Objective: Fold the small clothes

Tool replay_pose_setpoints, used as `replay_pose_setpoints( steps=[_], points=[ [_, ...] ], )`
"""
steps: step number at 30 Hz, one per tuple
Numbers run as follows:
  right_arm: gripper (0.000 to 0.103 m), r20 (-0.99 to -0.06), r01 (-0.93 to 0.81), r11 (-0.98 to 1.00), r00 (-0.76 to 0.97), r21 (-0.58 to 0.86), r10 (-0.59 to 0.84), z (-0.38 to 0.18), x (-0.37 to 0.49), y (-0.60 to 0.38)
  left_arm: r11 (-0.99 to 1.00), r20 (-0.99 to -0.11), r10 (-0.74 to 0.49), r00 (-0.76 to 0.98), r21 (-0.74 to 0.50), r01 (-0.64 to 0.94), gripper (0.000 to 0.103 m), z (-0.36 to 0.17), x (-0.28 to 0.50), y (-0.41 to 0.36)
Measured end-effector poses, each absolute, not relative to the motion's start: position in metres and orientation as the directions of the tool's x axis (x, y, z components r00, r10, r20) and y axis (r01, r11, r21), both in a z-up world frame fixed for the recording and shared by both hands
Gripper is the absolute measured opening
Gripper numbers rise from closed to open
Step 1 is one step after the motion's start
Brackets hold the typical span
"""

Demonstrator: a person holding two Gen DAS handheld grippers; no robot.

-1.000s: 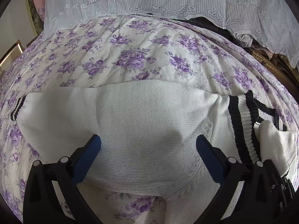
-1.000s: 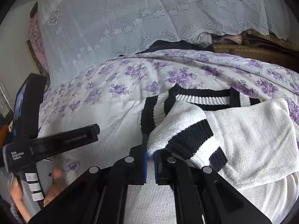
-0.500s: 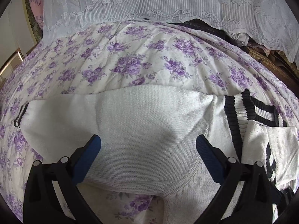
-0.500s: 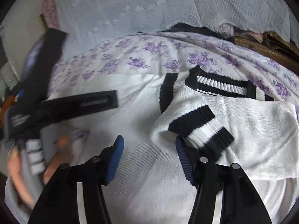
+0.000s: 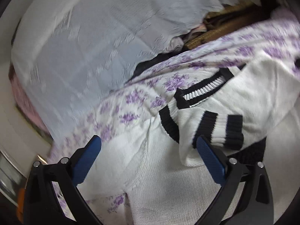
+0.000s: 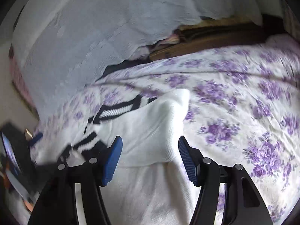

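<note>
Lying on the flowered bedspread [image 6: 234, 101], the white sweater [image 5: 168, 196] had one sleeve with a black-striped cuff [image 5: 219, 129] folded across its body, toward three o'clock in the left view. The left gripper [image 5: 148, 155] stood wide apart, holding nothing. The right gripper [image 6: 150, 155] had just been opening, its pads clear of the sleeve fold between them.

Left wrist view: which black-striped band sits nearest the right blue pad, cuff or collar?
The sleeve cuff, folded across the sweater just above that pad; the collar lies farther up.

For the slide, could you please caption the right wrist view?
Open right gripper over a white sweater with its sleeve folded in, on a purple floral bedspread.
</note>
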State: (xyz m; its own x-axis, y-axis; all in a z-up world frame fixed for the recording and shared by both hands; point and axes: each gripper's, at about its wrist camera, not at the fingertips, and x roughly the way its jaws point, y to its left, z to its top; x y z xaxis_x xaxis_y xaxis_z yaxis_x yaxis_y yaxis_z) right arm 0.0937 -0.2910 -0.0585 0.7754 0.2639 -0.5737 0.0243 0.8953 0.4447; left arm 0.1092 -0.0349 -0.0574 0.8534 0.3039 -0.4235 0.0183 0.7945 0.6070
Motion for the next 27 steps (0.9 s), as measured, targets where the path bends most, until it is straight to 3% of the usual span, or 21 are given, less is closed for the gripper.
replay_pose_setpoints(
  steps=[4, 6, 7, 8, 10, 12, 15, 17, 18, 21, 22, 26, 27],
  points=[
    [0.062, -0.6, -0.007, 0.906, 0.747, 0.422, 0.286, -0.052, 0.129, -0.289, 0.755, -0.385, 0.331, 0.862, 0.656, 0.003, 0.099, -0.067, 0.118, -0.043],
    [0.055, -0.625, -0.019, 0.929, 0.734, 0.37, 0.264, -0.051, 0.15, -0.281, 0.771, -0.403, 0.325, 0.856, 0.637, 0.007, 0.099, -0.063, 0.124, -0.044],
    [0.05, -0.64, -0.025, 0.933, 0.721, 0.359, 0.265, -0.054, 0.163, -0.279, 0.781, -0.416, 0.318, 0.852, 0.625, 0.014, 0.099, -0.062, 0.129, -0.042],
    [0.037, -0.649, -0.03, 0.931, 0.708, 0.364, 0.277, -0.059, 0.174, -0.279, 0.786, -0.425, 0.314, 0.849, 0.618, 0.018, 0.099, -0.061, 0.134, -0.041],
    [0.025, -0.67, -0.014, 0.929, 0.689, 0.371, 0.278, -0.077, 0.185, -0.28, 0.802, -0.445, 0.304, 0.843, 0.597, 0.026, 0.099, -0.062, 0.14, -0.041],
    [0.023, -0.704, -0.003, 0.938, 0.66, 0.347, 0.263, -0.102, 0.189, -0.281, 0.835, -0.482, 0.273, 0.833, 0.548, 0.044, 0.098, -0.063, 0.144, -0.036],
    [0.025, -0.704, -0.022, 0.957, 0.673, 0.29, 0.229, -0.094, 0.182, -0.274, 0.873, -0.53, 0.223, 0.818, 0.483, 0.074, 0.085, -0.063, 0.144, -0.029],
    [0.025, -0.656, 0.0, 0.959, 0.73, 0.282, 0.193, -0.083, 0.169, -0.275, 0.881, -0.549, 0.187, 0.815, 0.46, 0.108, 0.082, -0.061, 0.137, -0.027],
    [0.026, -0.627, 0.004, 0.963, 0.76, 0.27, 0.173, -0.076, 0.162, -0.275, 0.877, -0.549, 0.167, 0.819, 0.462, 0.131, 0.082, -0.06, 0.131, -0.029],
    [0.043, -0.574, -0.006, 0.969, 0.804, 0.248, 0.152, -0.066, 0.154, -0.275, 0.851, -0.523, 0.089, 0.848, 0.482, 0.208, 0.099, -0.055, 0.111, -0.04],
    [0.05, -0.588, -0.009, 0.972, 0.795, 0.235, 0.15, -0.069, 0.157, -0.274, 0.843, -0.511, 0.078, 0.856, 0.492, 0.217, 0.099, -0.054, 0.106, -0.044],
    [0.053, -0.715, 0.004, 0.979, 0.684, 0.202, 0.145, -0.099, 0.183, -0.267, 0.781, -0.545, 0.058, 0.837, 0.547, 0.302, 0.099, -0.065, 0.113, -0.064],
    [0.054, -0.708, 0.002, 0.977, 0.69, 0.213, 0.153, -0.097, 0.184, -0.269, 0.766, -0.554, 0.064, 0.83, 0.56, 0.314, 0.099, -0.071, 0.118, -0.066]
  ],
)
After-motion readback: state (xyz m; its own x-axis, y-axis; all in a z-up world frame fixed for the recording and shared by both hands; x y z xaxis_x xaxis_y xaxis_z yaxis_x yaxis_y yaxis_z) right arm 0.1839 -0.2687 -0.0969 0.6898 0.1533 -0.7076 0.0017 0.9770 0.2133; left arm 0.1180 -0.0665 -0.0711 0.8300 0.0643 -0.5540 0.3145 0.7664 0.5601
